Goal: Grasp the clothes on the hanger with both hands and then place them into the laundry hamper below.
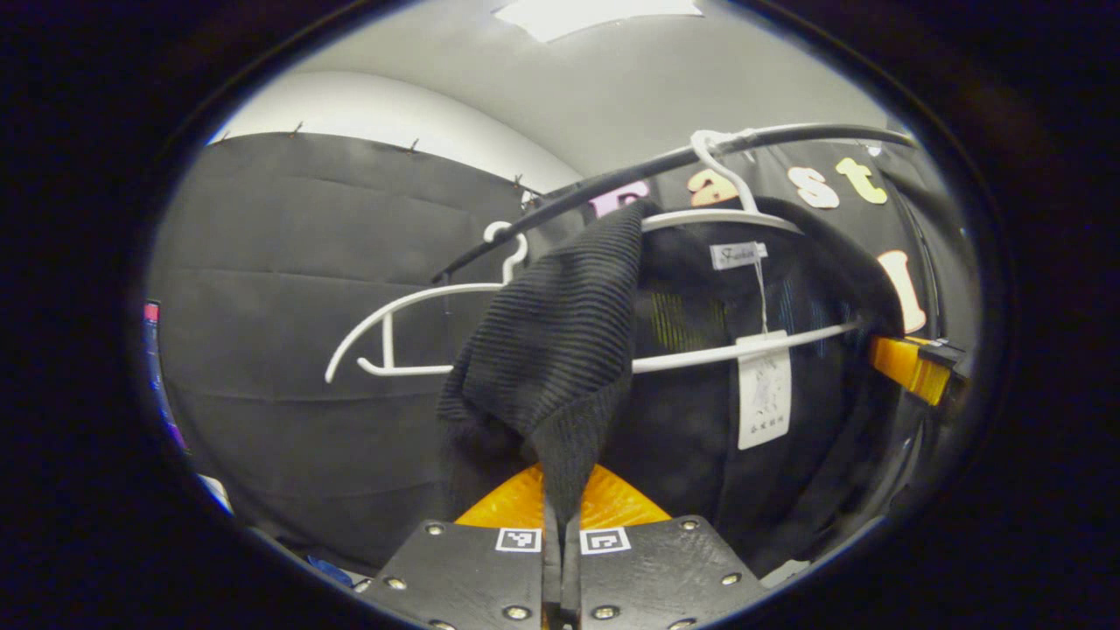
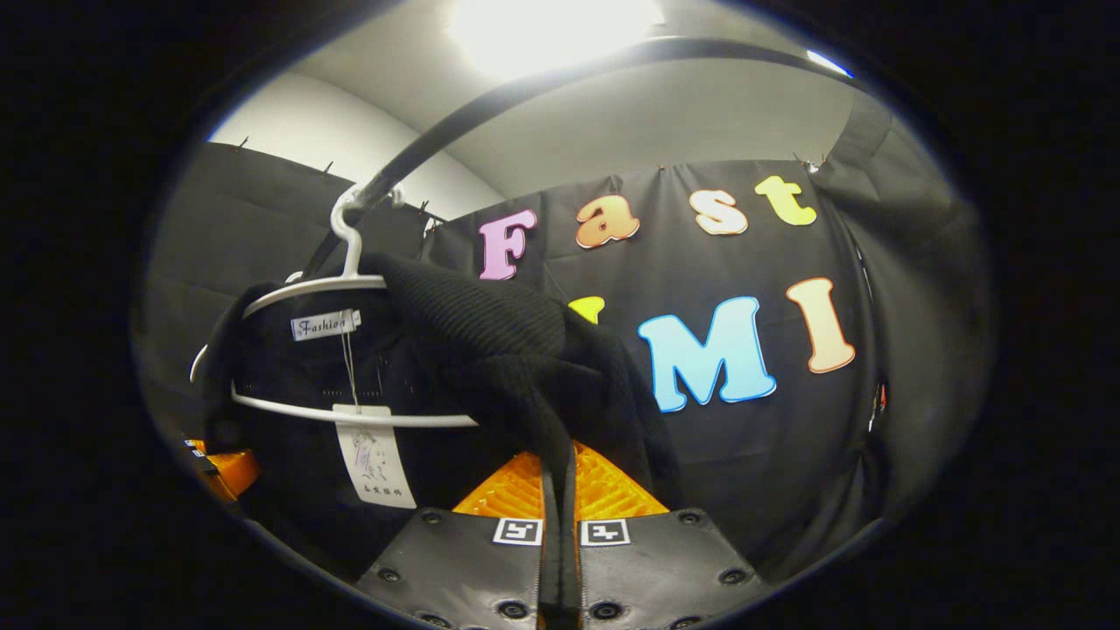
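Note:
A black ribbed knit garment (image 1: 560, 350) hangs on a white hanger (image 1: 744, 206) from a dark rail (image 1: 630, 171), with a paper tag (image 1: 764, 398) dangling. My left gripper (image 1: 560, 516) is shut on the garment's left shoulder, the knit pinched between its fingers. In the right gripper view the same garment (image 2: 490, 350) drapes over its hanger (image 2: 346, 262), and my right gripper (image 2: 558, 516) is shut on its right shoulder fabric. The right gripper (image 1: 919, 366) also shows at the garment's far edge in the left gripper view, and the left gripper (image 2: 219, 468) shows low at the left in the right gripper view.
An empty white hanger (image 1: 411, 311) hangs on the rail to the left of the garment. Black cloth walls close in behind and on both sides. A ceiling light (image 2: 551, 26) glares overhead.

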`<control>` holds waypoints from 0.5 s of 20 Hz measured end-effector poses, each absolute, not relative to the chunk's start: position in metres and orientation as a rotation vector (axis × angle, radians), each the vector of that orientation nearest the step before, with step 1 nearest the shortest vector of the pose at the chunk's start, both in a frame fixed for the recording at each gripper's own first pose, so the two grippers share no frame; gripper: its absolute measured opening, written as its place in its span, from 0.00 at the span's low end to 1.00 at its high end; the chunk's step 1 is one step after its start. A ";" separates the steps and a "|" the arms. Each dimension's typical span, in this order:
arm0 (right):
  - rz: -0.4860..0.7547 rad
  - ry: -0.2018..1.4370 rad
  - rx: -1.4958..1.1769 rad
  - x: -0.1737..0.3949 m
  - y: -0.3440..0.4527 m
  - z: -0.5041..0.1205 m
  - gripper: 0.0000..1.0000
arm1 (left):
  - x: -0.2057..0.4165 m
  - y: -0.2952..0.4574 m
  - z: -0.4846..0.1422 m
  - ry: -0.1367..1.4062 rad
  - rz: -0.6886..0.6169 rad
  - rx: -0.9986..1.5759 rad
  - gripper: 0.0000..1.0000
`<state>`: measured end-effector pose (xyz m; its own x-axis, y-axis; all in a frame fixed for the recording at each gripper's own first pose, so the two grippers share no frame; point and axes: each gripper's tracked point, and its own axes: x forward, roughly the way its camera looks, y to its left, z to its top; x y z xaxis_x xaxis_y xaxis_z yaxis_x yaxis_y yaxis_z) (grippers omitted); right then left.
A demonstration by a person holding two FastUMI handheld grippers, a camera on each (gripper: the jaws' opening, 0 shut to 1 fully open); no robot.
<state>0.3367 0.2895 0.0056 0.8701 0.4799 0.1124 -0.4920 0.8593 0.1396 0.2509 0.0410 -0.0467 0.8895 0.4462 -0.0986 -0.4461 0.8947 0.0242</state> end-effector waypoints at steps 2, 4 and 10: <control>0.483 -0.110 0.168 0.336 0.277 0.018 0.02 | 0.235 0.046 -0.032 0.087 0.462 0.015 0.02; 0.465 -0.137 0.181 0.332 0.268 0.030 0.02 | 0.218 0.056 -0.011 0.048 0.473 0.035 0.02; 0.403 -0.236 0.137 0.349 0.250 0.053 0.02 | 0.192 0.093 0.043 -0.035 0.521 0.066 0.02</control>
